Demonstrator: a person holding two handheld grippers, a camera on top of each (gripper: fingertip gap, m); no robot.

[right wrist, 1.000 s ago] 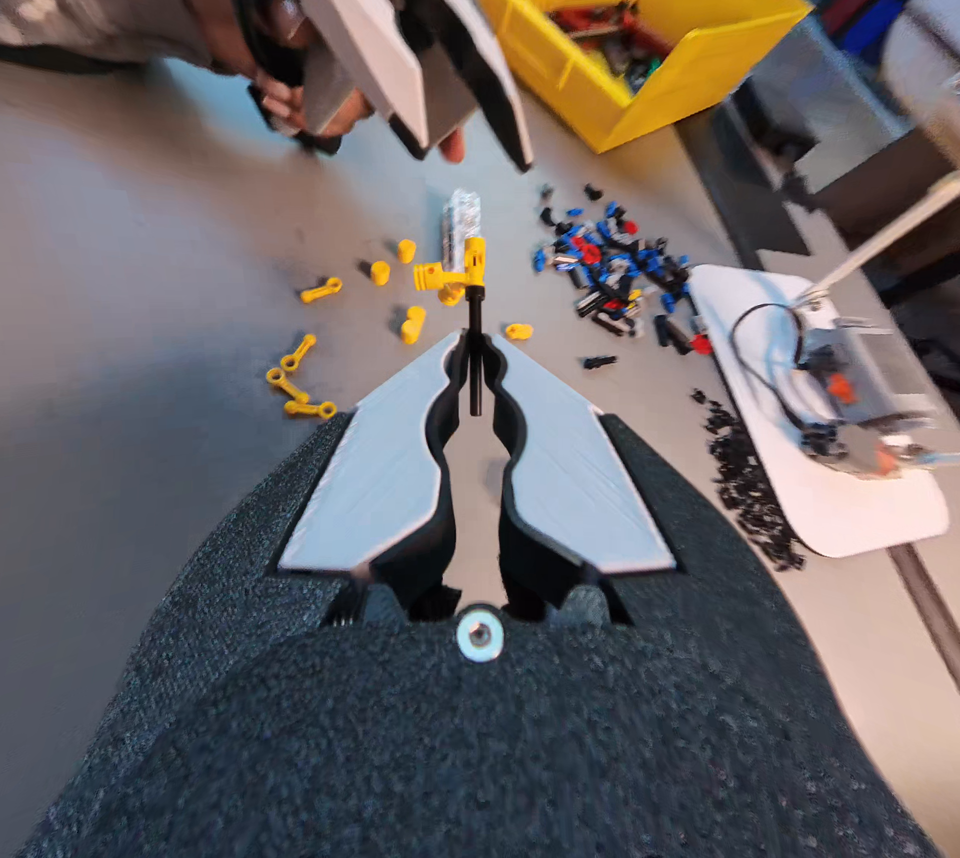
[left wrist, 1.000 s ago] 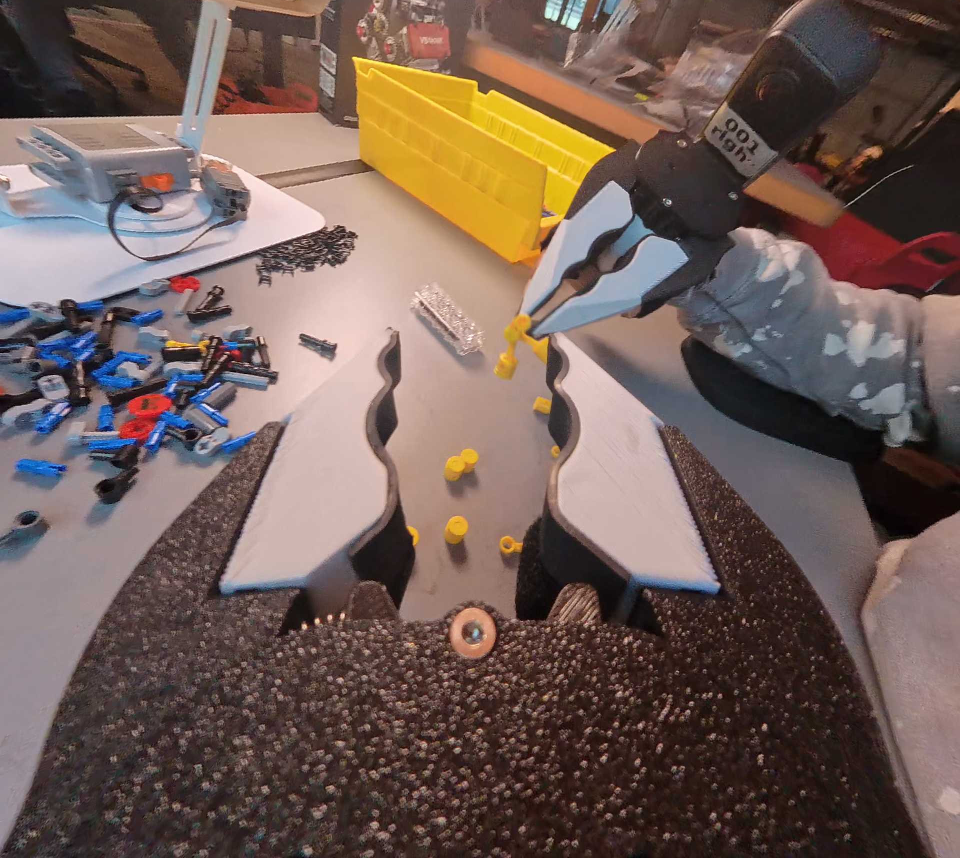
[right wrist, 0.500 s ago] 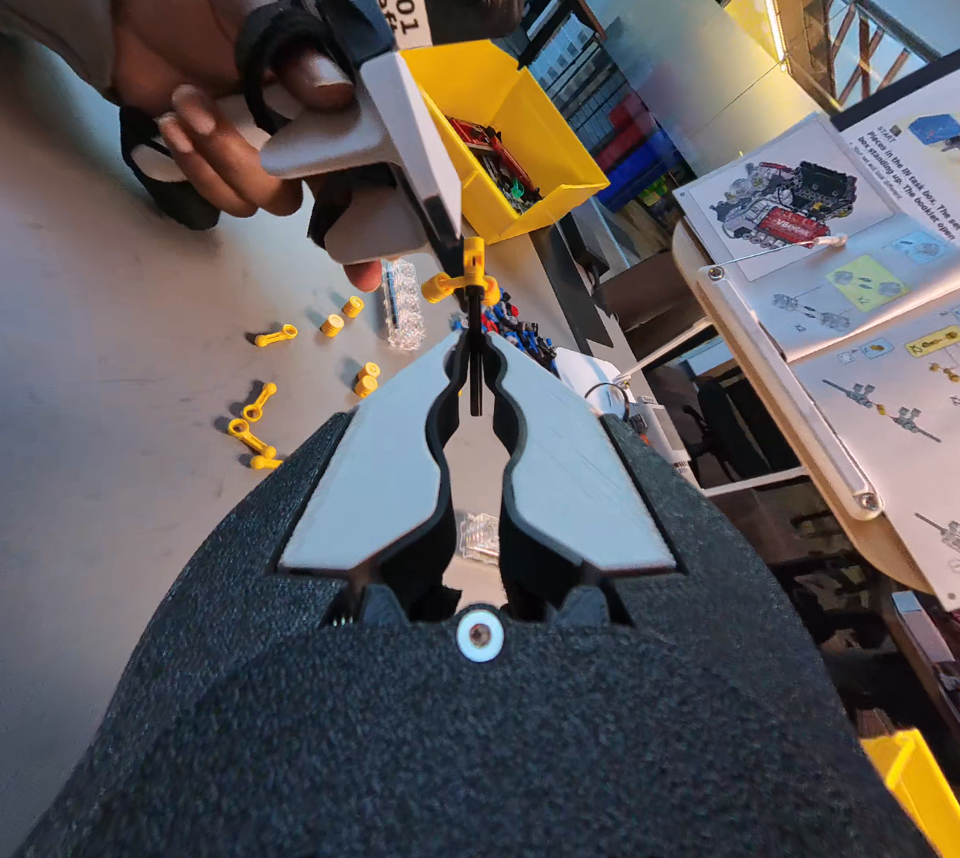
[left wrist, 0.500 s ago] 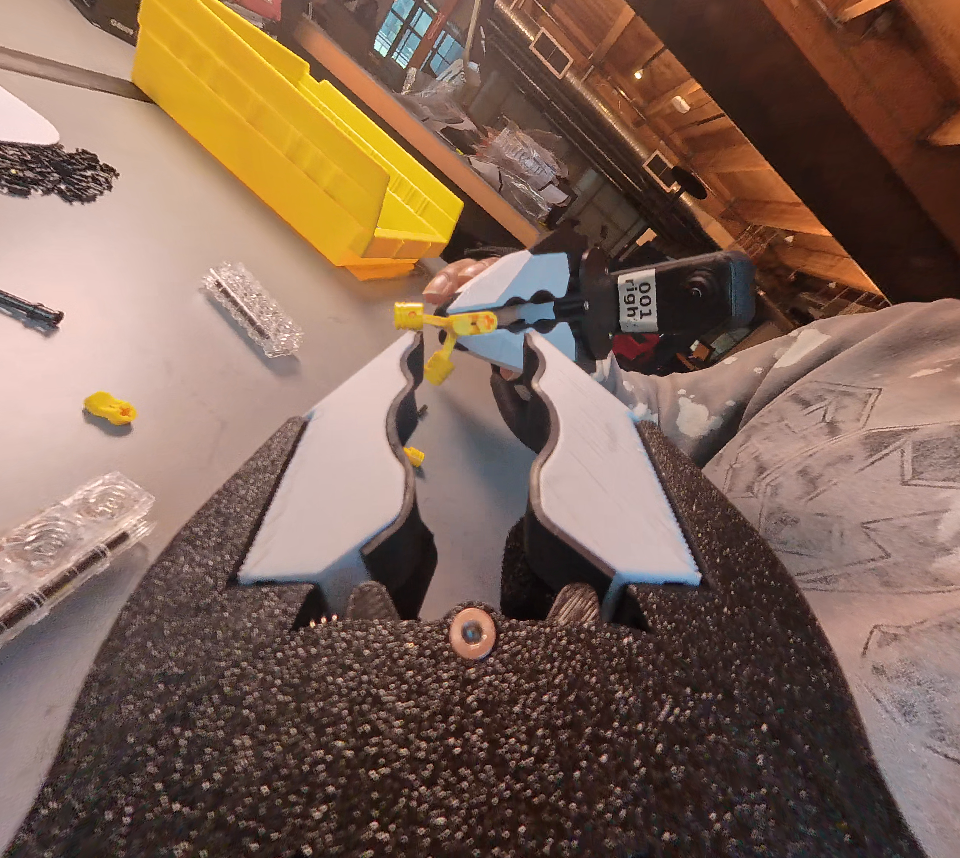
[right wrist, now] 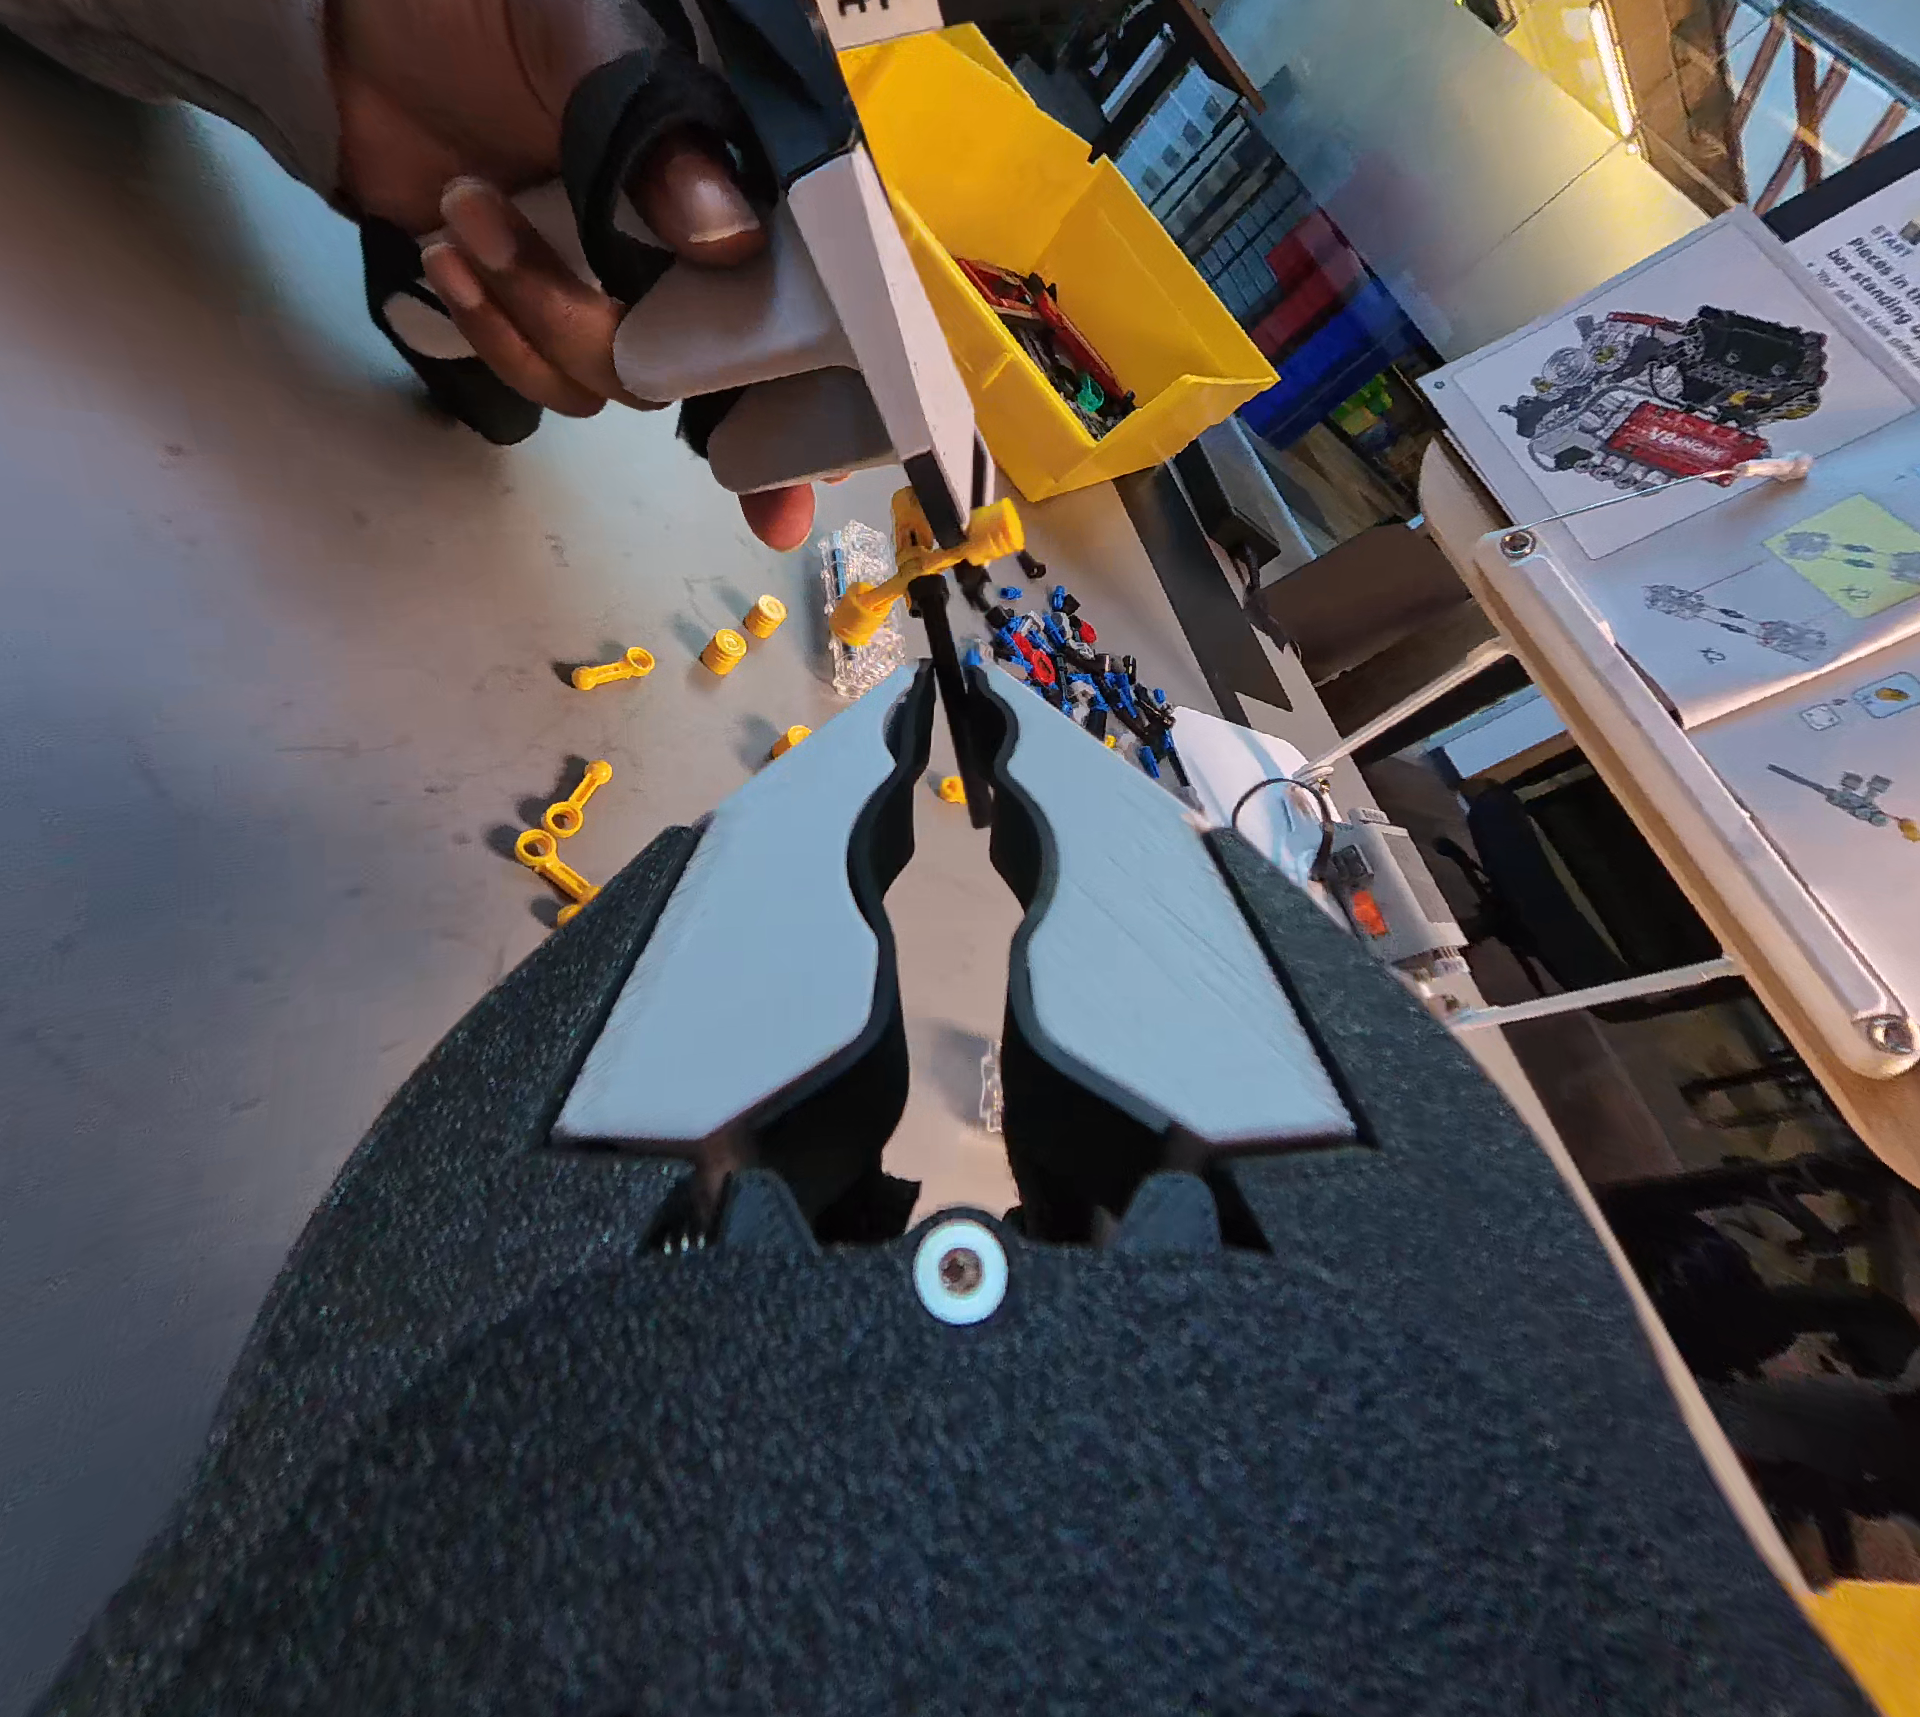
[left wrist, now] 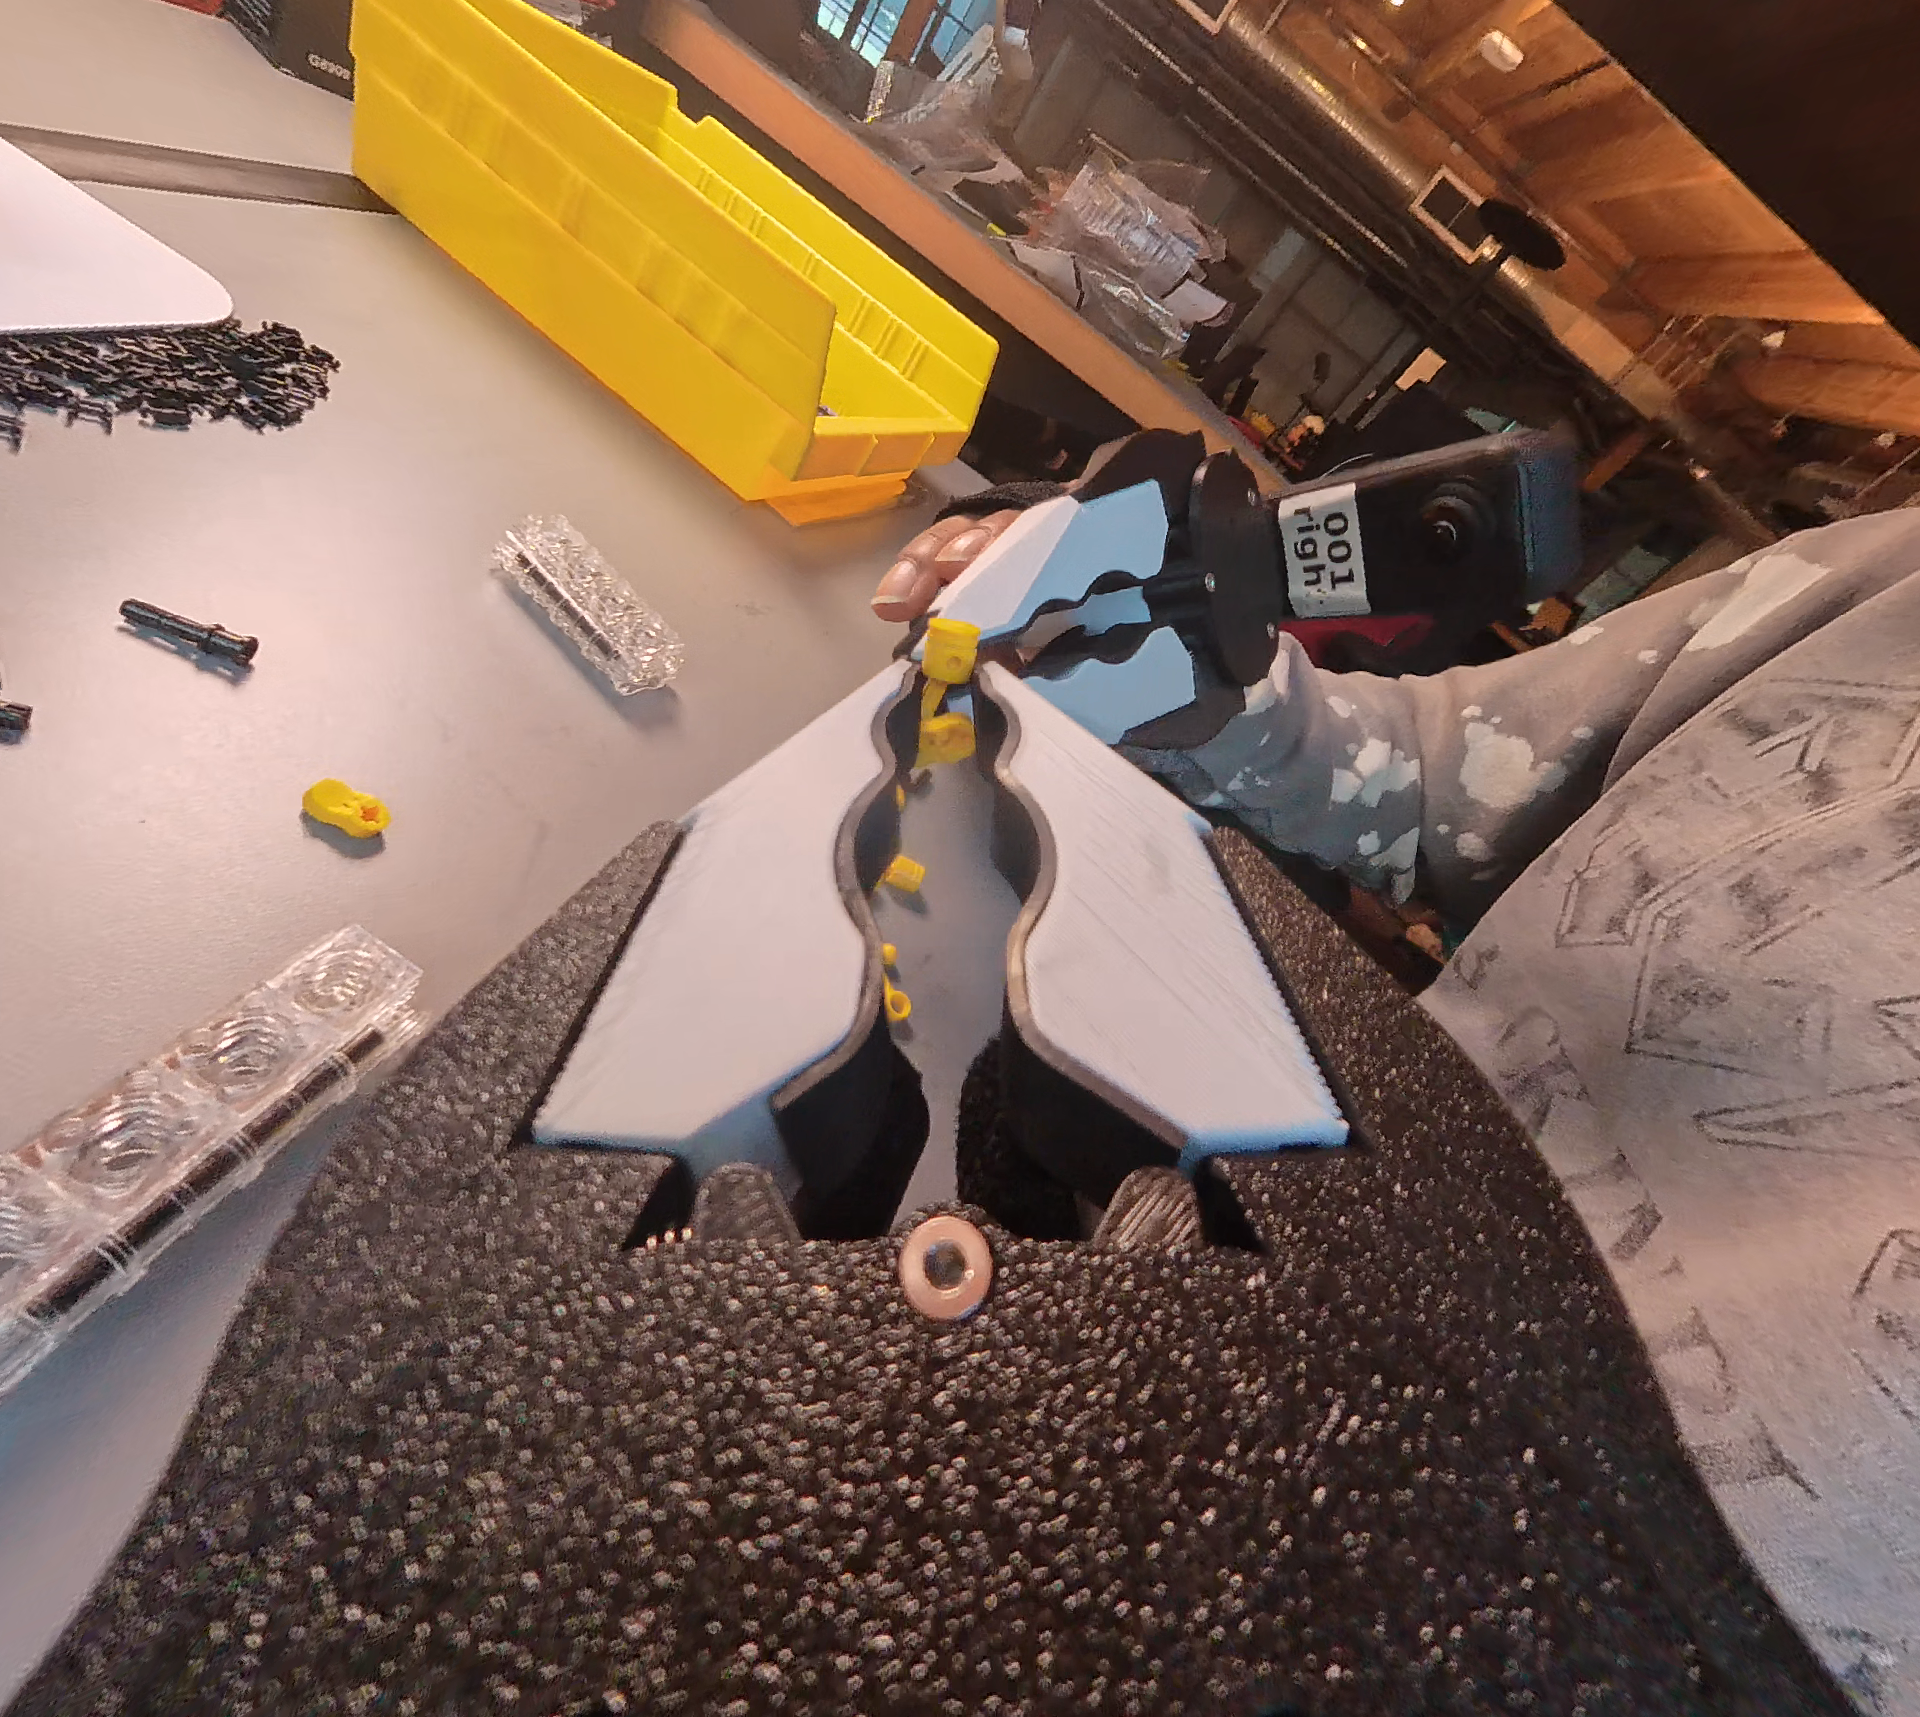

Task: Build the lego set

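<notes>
Beyond both hand-held grippers the grey counter (right wrist: 260,732) carries a yellow bin (left wrist: 644,296), and to the right of the right hand-held gripper stands a propped instruction booklet (right wrist: 1714,524).

Between the two tools, lifted clear of the counter, is a small plastic assembly: a thin black axle (right wrist: 961,711) with yellow connector pieces (right wrist: 935,555) threaded on its far end. It looks very light and stiff, but small and smooth, so it would likely twist or slip under a loose pinch; the bare axle shaft seems the safest place to grip.

The right hand-held gripper (right wrist: 951,691) has its tips pressed together on that axle, pinching it near the middle. The left hand-held gripper (left wrist: 940,701) comes in from the opposite side, steeply angled, its tips closed to a narrow gap about the yellow pieces; whether they bear on them I cannot tell.

Loose yellow rods and bushes (right wrist: 582,794) lie just left of the right tool's tips.
</notes>
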